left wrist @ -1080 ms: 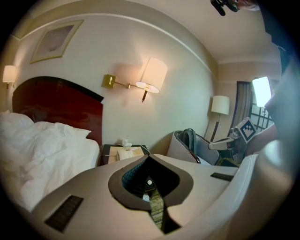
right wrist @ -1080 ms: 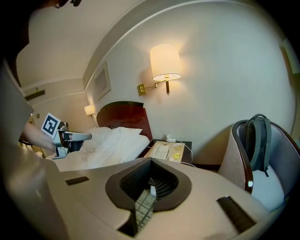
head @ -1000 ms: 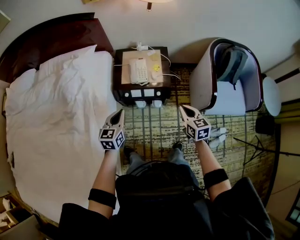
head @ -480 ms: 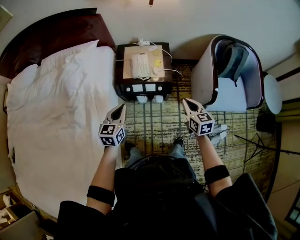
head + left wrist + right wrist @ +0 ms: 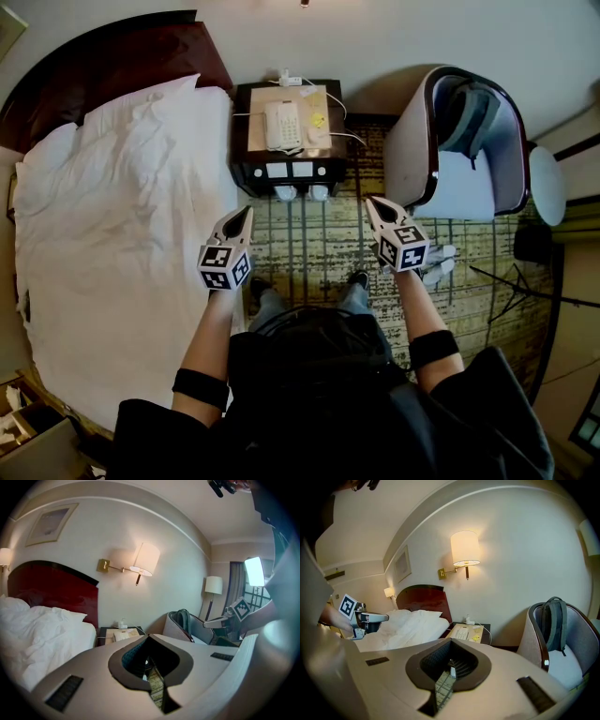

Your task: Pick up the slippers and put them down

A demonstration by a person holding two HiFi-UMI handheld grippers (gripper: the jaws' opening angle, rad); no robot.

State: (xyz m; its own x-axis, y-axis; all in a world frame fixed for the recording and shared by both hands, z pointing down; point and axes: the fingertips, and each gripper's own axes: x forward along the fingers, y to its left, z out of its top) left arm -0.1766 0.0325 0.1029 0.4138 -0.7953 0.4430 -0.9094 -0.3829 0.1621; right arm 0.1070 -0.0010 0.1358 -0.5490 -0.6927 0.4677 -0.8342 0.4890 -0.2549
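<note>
Seen from above, a person stands on a patterned carpet (image 5: 319, 246) in a hotel room, holding a tool in each hand. The left tongs (image 5: 246, 214) are pressed together and pinch nothing. They hang over the carpet just beside the edge of the bed (image 5: 112, 234). The right tongs (image 5: 370, 202) are also pressed together and empty. They hang over the carpet near the front corner of an armchair (image 5: 410, 164). Both point away from the person, toward the far wall, and tilt slightly down. They are well apart from each other.

The slippers (image 5: 286, 193) are white. Their toes show on the floor at the foot of a dark counter (image 5: 246, 174), which stands against the wall between the bed and the armchair. Both tongs are clear of the slippers, which lie ahead of them and between the two. A white phone (image 5: 281, 125) sits on the counter. A grey backpack (image 5: 469, 117) stands on the armchair seat. The bed has rumpled white sheets and a dark red headboard (image 5: 122, 52). A lit wall lamp (image 5: 465, 548) hangs above the counter.
</note>
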